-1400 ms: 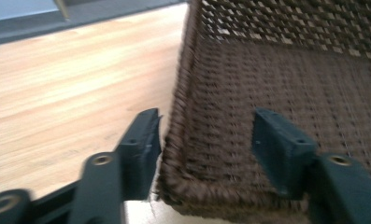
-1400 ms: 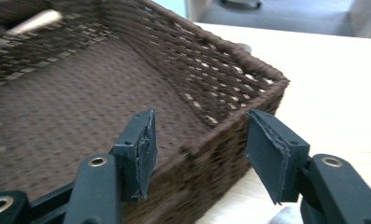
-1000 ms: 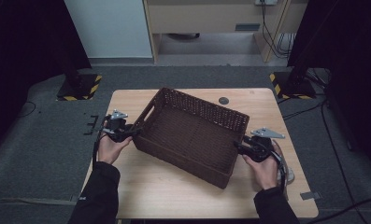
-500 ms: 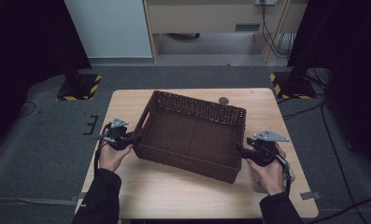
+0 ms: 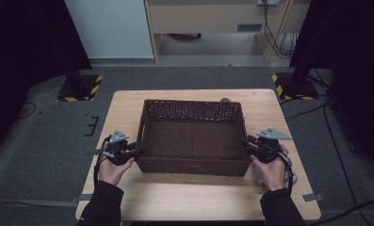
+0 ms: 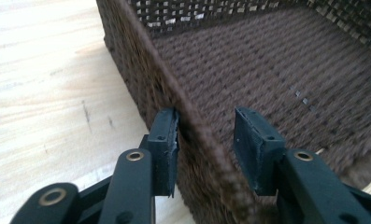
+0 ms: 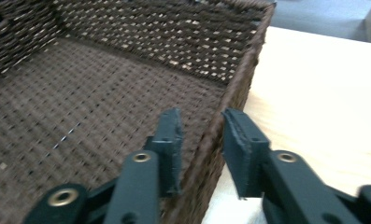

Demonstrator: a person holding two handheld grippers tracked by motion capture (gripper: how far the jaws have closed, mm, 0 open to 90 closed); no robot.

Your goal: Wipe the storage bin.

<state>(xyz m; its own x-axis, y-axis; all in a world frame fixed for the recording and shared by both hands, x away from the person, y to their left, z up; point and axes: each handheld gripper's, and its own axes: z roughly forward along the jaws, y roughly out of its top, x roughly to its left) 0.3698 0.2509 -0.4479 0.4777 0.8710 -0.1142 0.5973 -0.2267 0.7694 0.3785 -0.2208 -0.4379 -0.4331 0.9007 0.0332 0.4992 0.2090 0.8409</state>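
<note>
My left hand-held gripper (image 5: 138,151) and right hand-held gripper (image 5: 247,143), jaws just closing, straddle the wicker basket (image 5: 192,136) side walls at frame centre; pads not yet pinching.

High view: fixed above the person's side, looking forward and down on the whole wooden table (image 5: 194,197) and the floor beyond
Left gripper view: rides on the left gripper (image 6: 205,140), very near, looking along its jaws over the left wall of the wicker basket (image 6: 248,60)
Right gripper view: rides on the right gripper (image 7: 201,140), equally near, facing along the basket's right wall
Shared: all three take in the basket's woven floor and the tabletop beside it
</note>
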